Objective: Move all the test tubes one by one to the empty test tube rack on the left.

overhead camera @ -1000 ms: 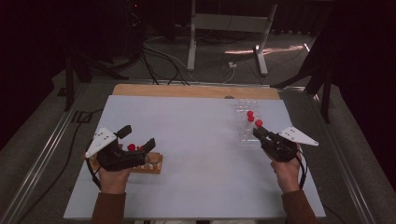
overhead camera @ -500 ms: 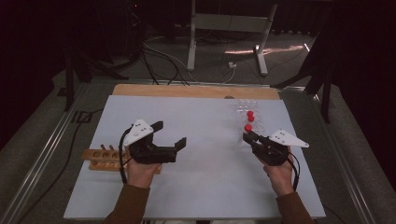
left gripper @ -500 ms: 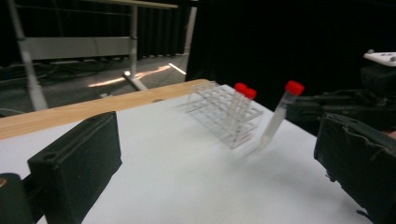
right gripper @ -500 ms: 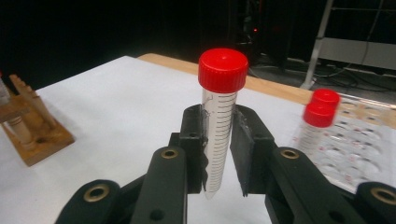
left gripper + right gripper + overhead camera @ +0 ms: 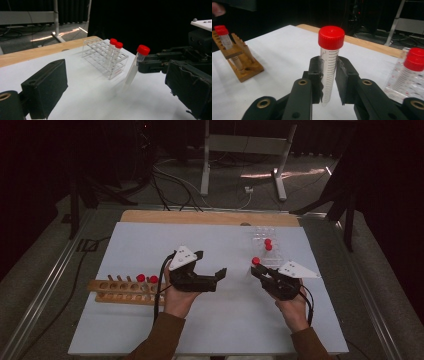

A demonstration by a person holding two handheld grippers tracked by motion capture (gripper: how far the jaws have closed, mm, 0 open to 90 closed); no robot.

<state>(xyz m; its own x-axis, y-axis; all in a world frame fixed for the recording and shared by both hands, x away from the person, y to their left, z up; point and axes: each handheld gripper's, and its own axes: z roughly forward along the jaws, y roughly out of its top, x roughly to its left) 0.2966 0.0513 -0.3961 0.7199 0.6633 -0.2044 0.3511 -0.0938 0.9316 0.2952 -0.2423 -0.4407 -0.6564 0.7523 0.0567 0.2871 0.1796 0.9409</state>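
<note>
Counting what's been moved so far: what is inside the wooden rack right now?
The wooden rack holds two red-capped tubes near its right end; the other holes look empty. How far down the tubes sit cannot be seen.

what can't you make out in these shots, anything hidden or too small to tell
- Whether the tube in the right gripper holds liquid: clear wall, right gripper view, cannot tell.
- Scale markings on the two tubes in the clear rack: too small in the high view.
- Wooden rack: its far end is cut off by the left edge of the right gripper view.
- Left gripper: its own pads' inner faces are turned away in the high view.
</note>
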